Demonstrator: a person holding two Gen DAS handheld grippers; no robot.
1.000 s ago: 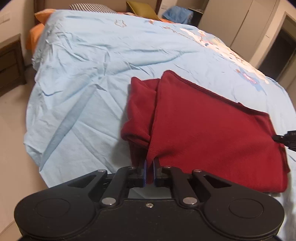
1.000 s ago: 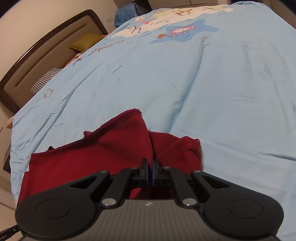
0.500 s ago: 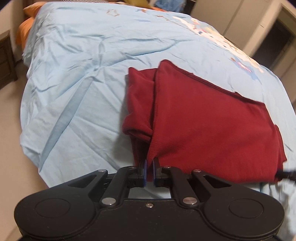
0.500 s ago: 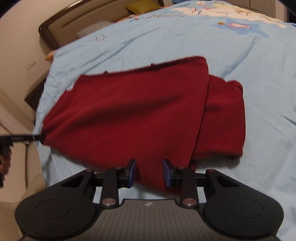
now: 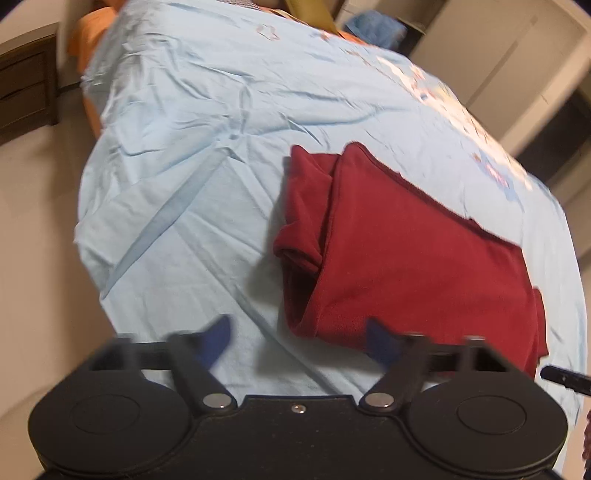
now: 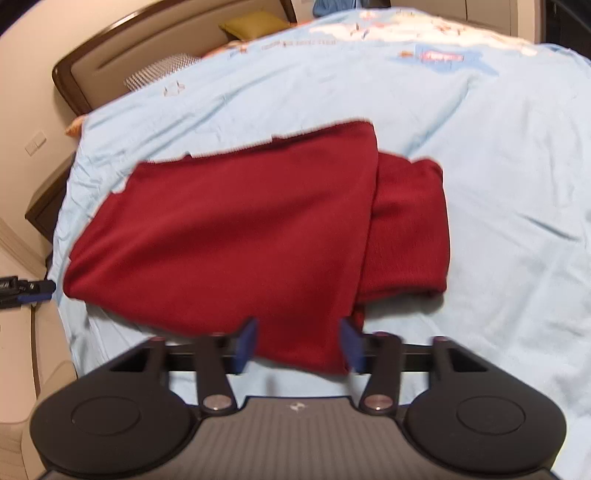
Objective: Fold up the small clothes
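Note:
A dark red garment (image 5: 413,251) lies folded over on the light blue bedspread (image 5: 207,147), one flap laid across a bunched part on its left side. My left gripper (image 5: 301,341) is open and empty just short of the garment's near corner. In the right wrist view the same garment (image 6: 236,229) lies flat with the bunched part at its right. My right gripper (image 6: 299,341) is open, its blue fingertips (image 6: 248,338) on either side of the garment's near edge, holding nothing. The other gripper's tip (image 6: 26,290) shows at the far left.
The bed's near edge drops to a beige floor (image 5: 40,229). A dark nightstand (image 5: 26,77) stands at the left. Pillows (image 6: 255,24) and a dark headboard (image 6: 110,59) are at the bed's head. Wardrobe doors (image 5: 498,48) stand beyond the bed.
Both grippers have opened and let go of the red garment, right first, then left. The garment now lies flat on the bed and both grippers have drawn back a little.

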